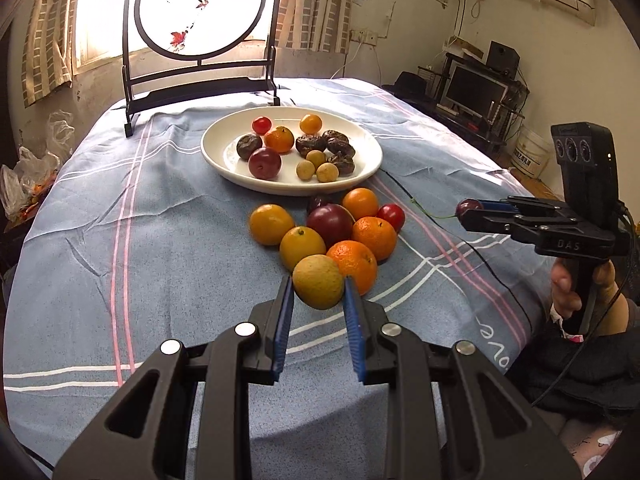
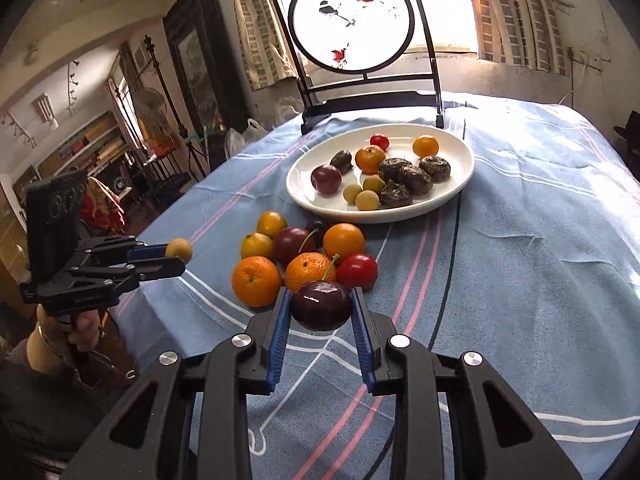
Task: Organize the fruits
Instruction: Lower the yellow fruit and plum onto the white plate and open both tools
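Note:
My left gripper (image 1: 318, 286) is shut on a round tan-yellow fruit (image 1: 318, 282) and holds it above the cloth; it also shows in the right wrist view (image 2: 179, 249). My right gripper (image 2: 321, 306) is shut on a dark cherry (image 2: 321, 305) with a green stem; it also shows in the left wrist view (image 1: 469, 209). A pile of oranges, yellow fruits, a plum and a red tomato (image 1: 332, 230) lies on the blue cloth before a white plate (image 1: 224, 156). The plate holds small fruits and dark wrinkled ones (image 2: 404, 178).
A black-framed round screen with a bird painting (image 1: 200, 12) stands behind the plate at the table's far edge. A thin black cable (image 1: 480, 258) runs over the cloth on the right. Plastic bags (image 1: 28, 184) sit off the table's left side.

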The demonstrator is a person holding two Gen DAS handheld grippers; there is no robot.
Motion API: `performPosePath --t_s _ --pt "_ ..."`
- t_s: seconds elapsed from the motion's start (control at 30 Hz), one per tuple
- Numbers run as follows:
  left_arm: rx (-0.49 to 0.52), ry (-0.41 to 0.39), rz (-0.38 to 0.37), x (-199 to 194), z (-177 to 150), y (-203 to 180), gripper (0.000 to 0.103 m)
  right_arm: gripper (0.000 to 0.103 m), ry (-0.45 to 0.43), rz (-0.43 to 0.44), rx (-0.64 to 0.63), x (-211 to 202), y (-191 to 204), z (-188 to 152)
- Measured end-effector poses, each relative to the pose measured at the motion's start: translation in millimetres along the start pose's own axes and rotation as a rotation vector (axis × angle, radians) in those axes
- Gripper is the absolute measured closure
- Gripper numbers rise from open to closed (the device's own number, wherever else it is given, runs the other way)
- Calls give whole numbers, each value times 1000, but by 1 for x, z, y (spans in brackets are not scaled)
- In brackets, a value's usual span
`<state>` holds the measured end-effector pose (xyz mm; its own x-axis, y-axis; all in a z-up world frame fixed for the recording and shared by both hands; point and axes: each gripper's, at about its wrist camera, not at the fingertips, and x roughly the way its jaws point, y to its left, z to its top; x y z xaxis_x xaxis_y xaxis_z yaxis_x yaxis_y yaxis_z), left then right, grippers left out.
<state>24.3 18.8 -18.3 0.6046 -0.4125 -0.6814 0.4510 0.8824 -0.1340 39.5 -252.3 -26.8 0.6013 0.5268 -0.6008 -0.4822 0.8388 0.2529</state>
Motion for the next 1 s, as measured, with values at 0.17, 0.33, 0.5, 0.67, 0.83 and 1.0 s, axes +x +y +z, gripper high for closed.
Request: performPosePath --t_s 0.17,0.33,0.5,0.67,0.83,1.0 --pt "-14 -12 -15 13 24 2 79 73 -49 6 37 -12 -15 17" --pt "-1 -31 -21 38 72 3 79 73 -95 -23 39 -3 -24 60" --pt "-23 8 -11 88 120 10 79 73 -86 -28 99 37 -48 109" --pt "-45 71 58 143 149 15 57 57 -31 -39 157 91 -69 141" --pt "-94 53 52 133 143 22 47 55 -34 -41 161 96 -62 134" --pt "2 31 47 84 101 2 41 55 -20 -73 95 67 -44 93"
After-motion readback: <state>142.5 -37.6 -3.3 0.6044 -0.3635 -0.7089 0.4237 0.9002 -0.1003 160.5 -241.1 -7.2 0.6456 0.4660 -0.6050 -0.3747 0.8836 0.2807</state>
